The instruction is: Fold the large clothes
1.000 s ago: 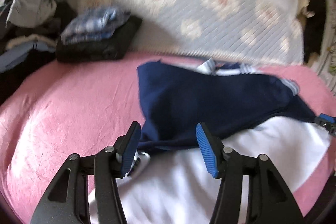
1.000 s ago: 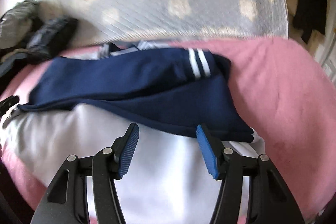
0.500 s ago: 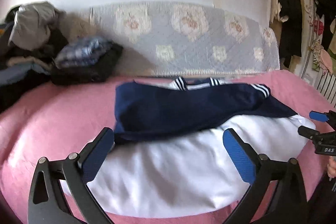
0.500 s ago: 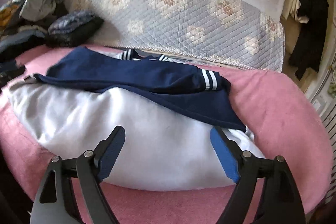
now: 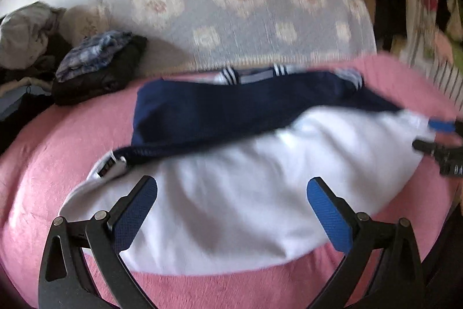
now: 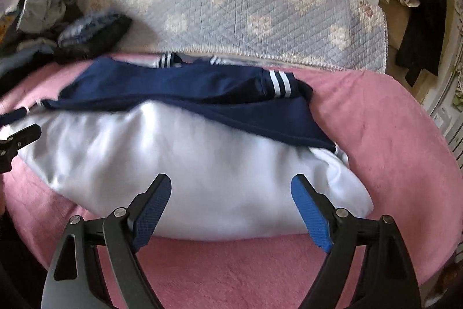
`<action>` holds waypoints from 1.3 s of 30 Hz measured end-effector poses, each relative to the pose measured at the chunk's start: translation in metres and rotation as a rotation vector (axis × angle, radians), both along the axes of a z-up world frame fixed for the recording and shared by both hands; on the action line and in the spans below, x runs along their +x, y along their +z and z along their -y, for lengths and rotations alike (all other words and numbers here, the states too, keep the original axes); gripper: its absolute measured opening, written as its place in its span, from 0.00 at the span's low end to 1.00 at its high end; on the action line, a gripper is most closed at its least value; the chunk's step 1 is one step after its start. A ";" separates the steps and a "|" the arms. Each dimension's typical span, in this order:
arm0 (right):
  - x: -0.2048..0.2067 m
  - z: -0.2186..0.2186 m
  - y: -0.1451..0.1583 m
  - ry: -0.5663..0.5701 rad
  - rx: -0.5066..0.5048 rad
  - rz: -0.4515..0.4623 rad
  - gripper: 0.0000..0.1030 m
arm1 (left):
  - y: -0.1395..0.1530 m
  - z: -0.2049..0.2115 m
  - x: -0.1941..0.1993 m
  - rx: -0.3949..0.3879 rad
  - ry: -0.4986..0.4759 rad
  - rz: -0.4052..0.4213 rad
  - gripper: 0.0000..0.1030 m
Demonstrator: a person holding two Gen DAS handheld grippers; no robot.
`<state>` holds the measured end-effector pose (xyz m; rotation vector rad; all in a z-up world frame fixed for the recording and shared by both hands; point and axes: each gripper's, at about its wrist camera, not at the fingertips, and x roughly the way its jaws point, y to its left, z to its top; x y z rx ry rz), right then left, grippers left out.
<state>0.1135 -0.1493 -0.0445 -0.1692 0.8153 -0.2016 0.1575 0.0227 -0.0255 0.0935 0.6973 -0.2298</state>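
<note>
**A:** Where does the garment sit?

**B:** The navy-and-white jacket (image 6: 185, 164) lies flat on the pink blanket (image 6: 376, 129) covering the bed, filling the middle of both wrist views. Its white body faces up and spreads toward the lower frame; the navy sleeves (image 5: 231, 109) are laid across its upper part, their striped cuffs pointing toward the quilted grey cover (image 6: 246, 10) along the top.

**A:** Why sleeves on top like that?

**B:** I'd judge it's so the sleeves are tucked inside the outline and the body makes a plain rectangle before it gets doubled over.

**A:** And the claws?

**B:** The left claw (image 5: 231, 193) stands wide apart with nothing between its blue pads; only white cloth shows beyond the gap. The right claw (image 6: 231, 194) is also apart and empty. Both have just been opening. Each hangs over the near white edge, one toward each end. The right one's tip shows at the right edge of the left view.

**A:** Why there?

**B:** Likely to be set for taking that hem at both corners, so the wide piece lifts evenly.

**A:** The things in the upper left?

**B:** A folded dark stack (image 5: 98, 71) beside a loose heap of clothes (image 5: 26, 34), well apart from the jacket — probably finished and waiting pieces.
</note>
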 end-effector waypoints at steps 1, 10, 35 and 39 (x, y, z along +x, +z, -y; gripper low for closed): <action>0.003 -0.002 -0.006 -0.012 -0.046 -0.036 0.84 | -0.005 0.005 -0.001 0.035 -0.010 -0.018 1.00; -0.015 -0.054 -0.027 0.241 -0.198 -0.051 0.84 | -0.048 0.040 -0.026 0.256 -0.224 -0.101 0.99; 0.010 0.019 -0.036 -0.052 -0.305 -0.056 0.42 | -0.043 -0.039 0.021 0.210 0.220 -0.068 0.46; 0.002 0.025 -0.025 -0.103 -0.265 -0.028 0.13 | -0.019 -0.036 0.008 0.186 0.232 0.050 0.34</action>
